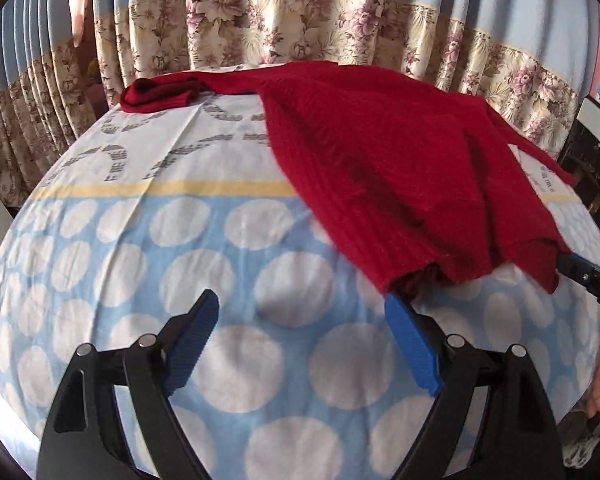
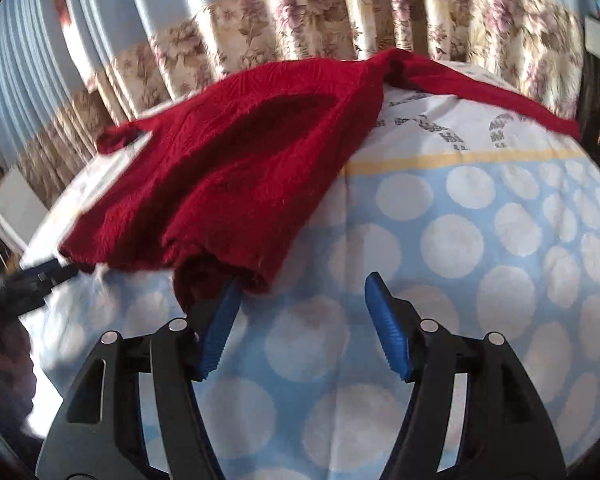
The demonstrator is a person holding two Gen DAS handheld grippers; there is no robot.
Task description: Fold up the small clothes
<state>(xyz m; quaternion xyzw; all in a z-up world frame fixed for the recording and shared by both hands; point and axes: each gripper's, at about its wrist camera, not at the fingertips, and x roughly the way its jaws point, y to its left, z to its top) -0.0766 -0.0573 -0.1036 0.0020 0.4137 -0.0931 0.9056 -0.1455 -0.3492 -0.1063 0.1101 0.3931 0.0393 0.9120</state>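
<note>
Nearest to me, my left gripper (image 1: 302,312) stood wide open over the dotted blue sheet (image 1: 140,264), nothing between its blue pads (image 1: 192,340); the right-hand pad sat just at the hem of the red sweater (image 1: 380,152), and I could not tell whether it touched. My right gripper (image 2: 304,300) was partly open, also empty between the pads, its left pad tucked against the sweater's (image 2: 228,176) bunched hem.

One sweater was present. It lay on the bed, hem toward me, its long axis running away from me toward the curtain (image 1: 300,20). Two sleeves were counted: one stretched out to the left along the far edge with a folded cuff (image 1: 160,92), the other trailed right.

Beyond the bed hung one blue curtain with a floral band.
</note>
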